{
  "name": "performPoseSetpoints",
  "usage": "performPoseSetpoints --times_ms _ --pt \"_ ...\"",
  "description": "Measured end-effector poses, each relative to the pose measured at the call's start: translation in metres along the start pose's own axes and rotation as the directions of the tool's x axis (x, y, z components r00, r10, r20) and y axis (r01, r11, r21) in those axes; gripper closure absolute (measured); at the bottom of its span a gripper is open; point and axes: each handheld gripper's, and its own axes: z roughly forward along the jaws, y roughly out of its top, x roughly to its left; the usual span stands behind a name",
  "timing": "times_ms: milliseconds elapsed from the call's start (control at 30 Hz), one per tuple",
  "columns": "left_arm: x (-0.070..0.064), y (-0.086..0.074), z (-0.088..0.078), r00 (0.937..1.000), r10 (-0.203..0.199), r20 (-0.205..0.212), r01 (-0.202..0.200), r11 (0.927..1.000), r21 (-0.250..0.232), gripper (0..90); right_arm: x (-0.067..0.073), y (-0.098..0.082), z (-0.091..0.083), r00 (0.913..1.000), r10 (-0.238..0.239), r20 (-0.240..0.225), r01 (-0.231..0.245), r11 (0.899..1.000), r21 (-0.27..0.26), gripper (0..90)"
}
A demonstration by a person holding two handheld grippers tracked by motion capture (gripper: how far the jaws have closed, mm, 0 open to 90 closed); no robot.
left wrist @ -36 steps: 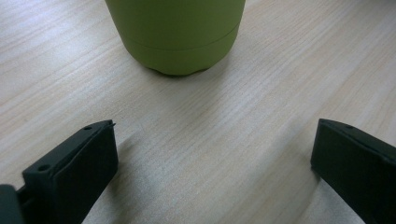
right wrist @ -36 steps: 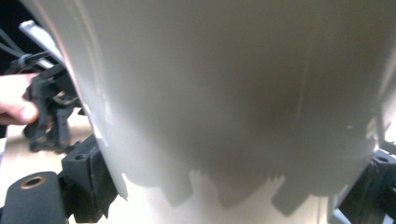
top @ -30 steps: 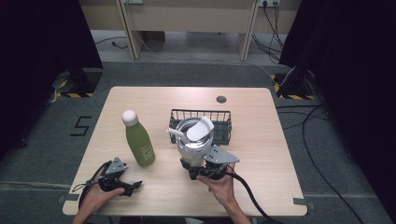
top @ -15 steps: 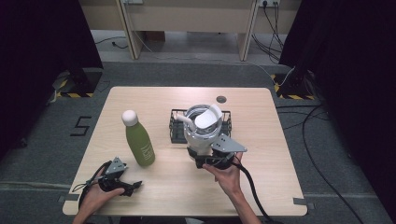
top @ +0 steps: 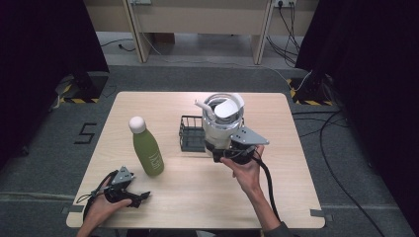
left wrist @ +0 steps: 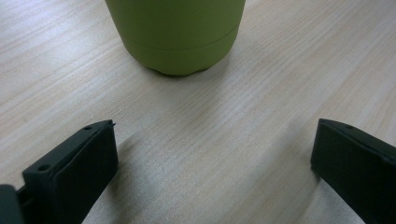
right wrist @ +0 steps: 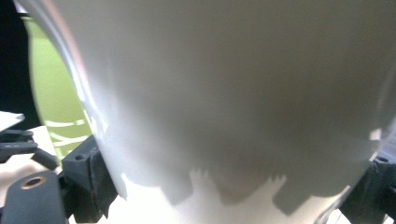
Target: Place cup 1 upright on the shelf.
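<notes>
Both tools suit their jobs: your right gripper (top: pixel 228 152) pinches the white kettle (top: pixel 222 121) low on its body, carrying it upright above the wire basket (top: pixel 190 133), while your left gripper (top: pixel 129 196) rests spread beside the green bottle (top: pixel 146 147).

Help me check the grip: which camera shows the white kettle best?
The high view: the whole kettle is lifted by the right gripper over the basket. The right gripper view shows just its blurred white wall between the jaws.
</notes>
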Motion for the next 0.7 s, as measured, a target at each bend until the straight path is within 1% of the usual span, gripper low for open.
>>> performPoseSetpoints --times_ms 33,67,100,200,267,300,400,433,467,567,633,667,700 --pt "0.000 0.000 0.000 1.0000 0.000 0.000 0.000 1.0000 0.000 0.0 0.000 0.000 0.000 1.0000 0.000 0.000 0.000 1.000 0.000 11.7" --pt "0.000 0.000 0.000 1.0000 0.000 0.000 0.000 1.0000 0.000 0.0 -0.006 0.003 0.001 0.9999 -0.003 0.013 0.003 1.000 0.005 11.7" --pt "0.000 0.000 0.000 1.0000 0.000 0.000 0.000 1.0000 0.000 0.0 -0.009 0.005 0.001 0.9998 -0.004 0.020 0.004 1.000 0.011 11.7" --pt "0.000 0.000 0.000 1.0000 0.000 0.001 0.000 1.0000 0.000 0.0 -0.014 0.007 0.003 0.9991 -0.013 0.039 0.013 1.000 0.021 11.7" --pt "0.000 0.000 0.000 1.0000 0.000 0.000 0.000 1.0000 0.000 0.0 -0.019 0.009 0.006 0.9991 -0.007 0.043 0.006 1.000 0.022 11.7" --pt "0.000 0.000 0.000 1.0000 0.000 0.000 0.000 1.0000 0.000 0.0 -0.023 0.010 0.008 0.9989 0.005 0.047 -0.006 1.000 0.024 11.7" --pt "0.000 0.000 0.000 1.0000 0.001 0.002 -0.001 1.0000 0.000 0.0 -0.029 0.011 0.012 0.9976 -0.004 0.069 0.002 0.999 0.033 11.7" --pt "0.000 0.000 0.000 1.0000 0.001 0.002 -0.001 1.0000 0.000 0.0 -0.029 0.011 0.012 0.9976 -0.004 0.069 0.002 0.999 0.033 11.7" --pt "0.000 0.000 0.000 1.0000 0.002 0.002 -0.002 1.0000 0.000 0.0 -0.033 0.013 0.014 0.9965 -0.006 0.083 0.004 0.999 0.035 11.7" --pt "0.000 0.000 0.000 1.0000 0.002 0.002 -0.002 1.0000 0.000 0.0 -0.039 0.015 0.017 0.9960 0.000 0.089 -0.003 0.999 0.032 11.7" --pt "0.000 0.000 0.000 1.0000 0.002 0.002 -0.002 1.0000 0.001 0.0 -0.041 0.015 0.018 0.9952 -0.005 0.097 0.002 0.999 0.033 11.7" --pt "0.000 0.000 0.000 1.0000 0.000 0.003 0.000 1.0000 -0.001 0.0 -0.044 0.017 0.019 0.9937 -0.010 0.112 0.006 0.999 0.036 11.7" --pt "0.000 0.000 0.000 1.0000 0.000 0.003 0.000 1.0000 -0.001 0.0 -0.044 0.017 0.019 0.9937 -0.010 0.112 0.006 0.999 0.036 11.7"
